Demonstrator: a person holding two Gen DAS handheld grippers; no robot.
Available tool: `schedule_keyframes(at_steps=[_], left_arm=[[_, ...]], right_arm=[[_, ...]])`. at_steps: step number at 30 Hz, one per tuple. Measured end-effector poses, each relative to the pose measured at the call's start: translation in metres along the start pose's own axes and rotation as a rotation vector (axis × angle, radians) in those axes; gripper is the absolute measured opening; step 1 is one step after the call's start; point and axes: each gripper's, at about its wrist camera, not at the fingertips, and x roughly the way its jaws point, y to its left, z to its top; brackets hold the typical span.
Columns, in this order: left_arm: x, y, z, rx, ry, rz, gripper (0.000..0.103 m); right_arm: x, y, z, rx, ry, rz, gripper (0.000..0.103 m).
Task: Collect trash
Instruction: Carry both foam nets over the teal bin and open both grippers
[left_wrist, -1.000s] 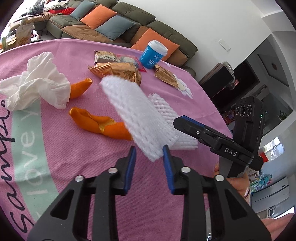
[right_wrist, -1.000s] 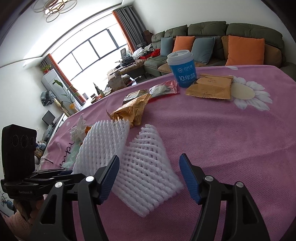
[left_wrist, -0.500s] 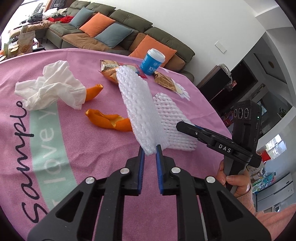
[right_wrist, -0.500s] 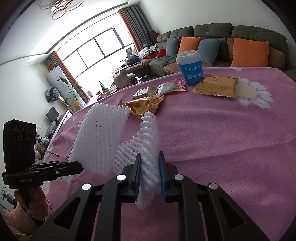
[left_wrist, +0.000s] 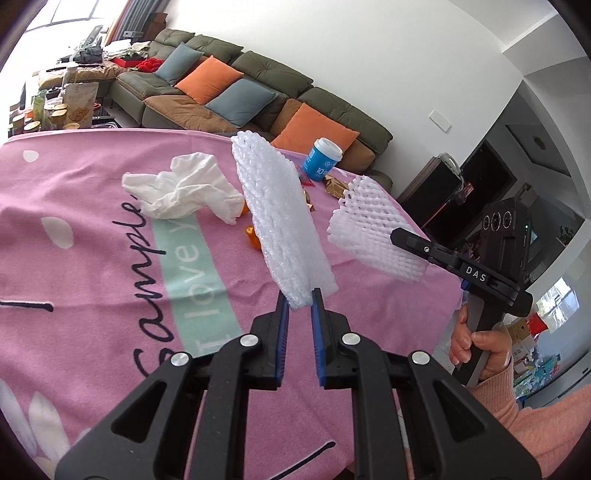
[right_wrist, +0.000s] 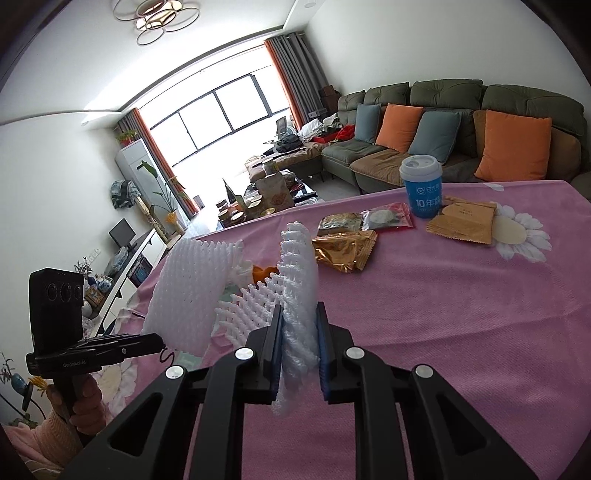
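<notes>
My left gripper (left_wrist: 298, 300) is shut on a white foam fruit net (left_wrist: 277, 218) and holds it up above the pink tablecloth (left_wrist: 92, 258). My right gripper (right_wrist: 299, 314) is shut on a second white foam net (right_wrist: 297, 280), also lifted off the cloth. In the left wrist view the second net (left_wrist: 369, 232) hangs from the right gripper (left_wrist: 406, 238) to the right. In the right wrist view the first net (right_wrist: 188, 291) hangs from the left gripper (right_wrist: 155, 341) at the left.
A crumpled white tissue (left_wrist: 184, 188), orange peel (left_wrist: 253, 236), a blue paper cup (right_wrist: 421, 184), gold and brown snack wrappers (right_wrist: 345, 249) and a red-edged packet (right_wrist: 388, 216) lie on the cloth. A green sofa (right_wrist: 461, 125) stands beyond the table.
Both grippers closed on their foam nets and lifted them off the cloth. The nets now hang apart in the air, farther back from the far trash.
</notes>
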Motion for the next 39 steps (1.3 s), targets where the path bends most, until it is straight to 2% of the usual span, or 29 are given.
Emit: schedule_keyframes(at_steps=[16, 39], left_arm=[[-0.116, 0.054, -0.053, -0.095, -0.106, 0.146, 0.012], [-0.258, 0.111, -0.123, -0.243, -0.261, 0.365, 0.013]], right_arm=[[0.066, 0.106, -0.008, -0.122, 0.104, 0.22, 0.015], [0.126, 0.216, -0.011, -0.223, 0.218, 0.447, 0.015]])
